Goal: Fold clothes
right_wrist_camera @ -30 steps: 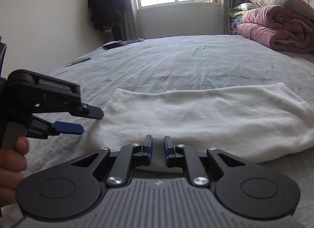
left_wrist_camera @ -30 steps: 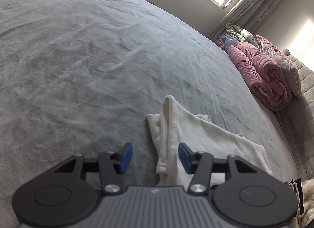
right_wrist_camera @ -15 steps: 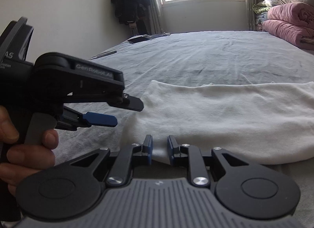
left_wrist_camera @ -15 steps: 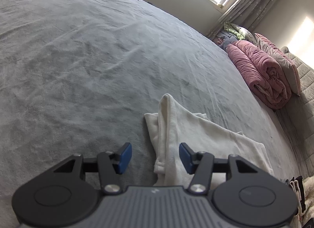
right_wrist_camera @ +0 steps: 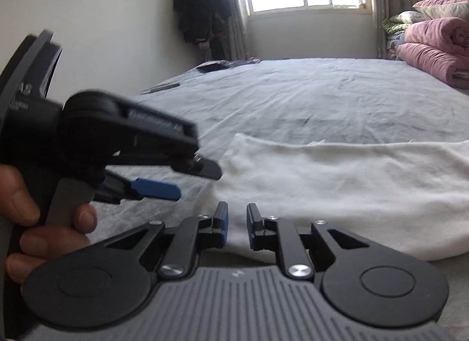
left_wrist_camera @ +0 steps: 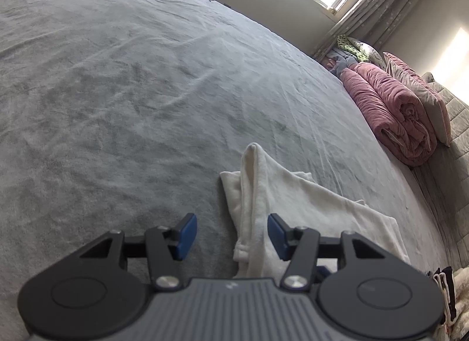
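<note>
I hover my left tongs (left_wrist_camera: 231, 234) low over the grey bed (left_wrist_camera: 146, 91), spread wide with nothing gripped. The raised ridge of the white garment (left_wrist_camera: 293, 209) sits just past the gap, nearer the blue pad at 3 o'clock; neither pad presses cloth. My guess is I'm parked here so this end is ready to be taken once the other side is set.

My right tongs (right_wrist_camera: 236, 225) sit at the near hem of the same garment (right_wrist_camera: 337, 188). The jaws stand close together with a narrow slot between them, and they have just been closing in a little. White cloth shows in and behind the slot, but the pads do not look to be pressing it, so I call them narrowly parted, not pinching yet. They aim along the hem, I think, so I can nip the edge and carry it over.

In the right view my left hand (right_wrist_camera: 44, 223) wraps the other tool's handle at 9 o'clock, its blue finger (right_wrist_camera: 155, 190) reaching toward the garment's left end.

The garment lies near my edge of the bed, stretched sideways in a long band. It looks soft and fleecy, cream-white, already doubled lengthwise, with one fold standing up like a little tent at the left end and a stitched hem showing near my left tongs.

A rolled pink quilt (left_wrist_camera: 395, 118) lies well apart at 2 o'clock.
</note>
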Motion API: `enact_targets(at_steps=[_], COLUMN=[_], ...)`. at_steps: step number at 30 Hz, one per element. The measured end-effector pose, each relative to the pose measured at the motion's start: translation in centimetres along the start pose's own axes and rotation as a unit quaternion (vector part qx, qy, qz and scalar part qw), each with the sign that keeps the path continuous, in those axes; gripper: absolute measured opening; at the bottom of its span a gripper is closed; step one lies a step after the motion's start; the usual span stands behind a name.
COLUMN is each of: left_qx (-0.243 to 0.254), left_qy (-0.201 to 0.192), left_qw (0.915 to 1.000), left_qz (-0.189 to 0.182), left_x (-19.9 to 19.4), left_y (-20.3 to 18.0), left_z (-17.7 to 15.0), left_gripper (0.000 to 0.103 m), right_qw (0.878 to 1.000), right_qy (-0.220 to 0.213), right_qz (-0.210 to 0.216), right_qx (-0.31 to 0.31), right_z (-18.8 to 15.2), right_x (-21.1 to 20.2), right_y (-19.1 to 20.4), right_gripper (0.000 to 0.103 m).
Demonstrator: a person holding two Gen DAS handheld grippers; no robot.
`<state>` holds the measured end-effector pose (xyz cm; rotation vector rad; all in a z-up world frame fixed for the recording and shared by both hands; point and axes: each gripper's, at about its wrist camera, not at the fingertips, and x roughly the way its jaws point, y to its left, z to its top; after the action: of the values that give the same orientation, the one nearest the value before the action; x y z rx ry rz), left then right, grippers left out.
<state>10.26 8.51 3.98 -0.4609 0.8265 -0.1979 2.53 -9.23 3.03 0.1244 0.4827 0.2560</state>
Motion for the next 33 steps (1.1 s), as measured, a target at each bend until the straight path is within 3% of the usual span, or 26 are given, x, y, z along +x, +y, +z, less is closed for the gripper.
enact_targets(at_steps=[4, 6, 7, 8, 15, 17, 21, 25, 29, 33], left_qx=[0.02, 0.032, 0.037, 0.042, 0.081, 0.084, 0.082, 0.082, 0.083, 0.079], left_qy=[0.005, 0.01, 0.013, 0.016, 0.011, 0.011, 0.013, 0.013, 0.013, 0.016], left_qw=[0.9998, 0.9994, 0.9992, 0.999, 0.9961, 0.9958, 0.996, 0.996, 0.9959, 0.9963], left_qz=[-0.001, 0.002, 0.006, 0.009, 0.033, 0.036, 0.034, 0.033, 0.034, 0.031], left_x=[0.2, 0.3, 0.5, 0.6, 0.9, 0.9, 0.9, 0.8, 0.8, 0.8], left_y=[-0.8, -1.1, -1.2, -1.3, -2.0, -2.1, -1.9, -1.9, -1.9, -1.8], left_z=[-0.4, -0.6, -0.6, -0.7, -1.3, -1.3, -1.2, -1.2, -1.3, -1.2], left_gripper=[0.055, 0.055, 0.055, 0.055, 0.057, 0.057, 0.057, 0.057, 0.058, 0.058], right_qw=[0.997, 0.995, 0.994, 0.994, 0.996, 0.993, 0.988, 0.988, 0.972, 0.969], right_qy=[0.011, 0.017, 0.02, 0.018, 0.009, 0.006, 0.003, 0.008, 0.004, -0.001], right_qz=[-0.072, -0.088, -0.096, -0.093, -0.084, -0.115, -0.152, -0.138, -0.225, -0.211], right_qx=[0.026, 0.037, 0.043, 0.049, 0.038, 0.02, 0.034, 0.064, 0.063, 0.131], right_z=[0.5, 0.0, -0.2, -0.3, -0.4, -0.5, -0.6, -0.6, -0.1, -0.3], right_x=[0.7, 0.8, 0.8, 0.6, -0.9, -1.3, -2.0, -2.5, -2.7, -3.3], right_y=[-4.0, -6.2, -7.2, -7.9, -10.6, -10.9, -13.6, -16.3, -16.9, -19.0], right_gripper=[0.019, 0.019, 0.012, 0.007, 0.006, 0.012, 0.011, 0.0, 0.004, 0.007])
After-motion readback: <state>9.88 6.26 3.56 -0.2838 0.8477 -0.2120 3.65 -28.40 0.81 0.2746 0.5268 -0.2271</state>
